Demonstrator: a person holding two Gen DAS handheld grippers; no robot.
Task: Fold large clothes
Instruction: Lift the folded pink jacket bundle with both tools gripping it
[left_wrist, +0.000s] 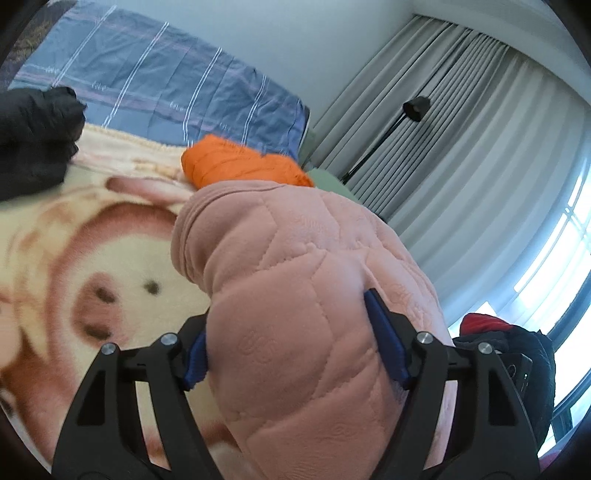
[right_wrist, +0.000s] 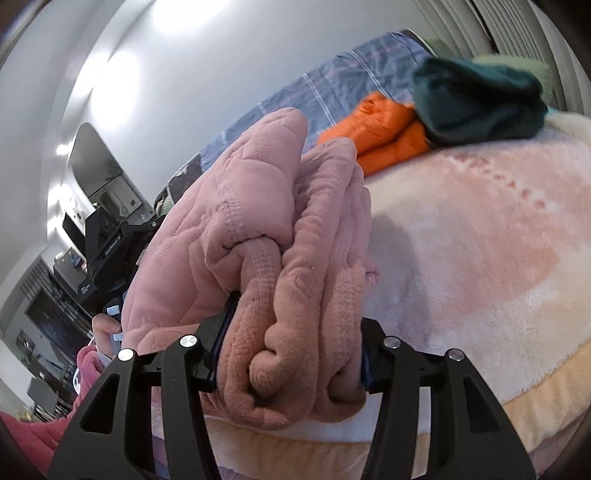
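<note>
Gripping folded pink quilted fleece garment (left_wrist: 303, 295) in left gripper (left_wrist: 295, 343), blue pads (left_wrist: 384, 339) pressing into bundle from both sides, fairly wide. Clamping the other end in right gripper (right_wrist: 291, 354), jaws narrower around stacked folds (right_wrist: 295, 295). Hanging clear above pig-print blanket (left_wrist: 74, 258). Folding itself looking finished; placing remaining, likely beside folded orange jacket (right_wrist: 384, 129) and dark green garment (right_wrist: 480, 99). Waiting further right in left view: dark clothes heap with red (left_wrist: 509, 339), apparently unfolded.
</note>
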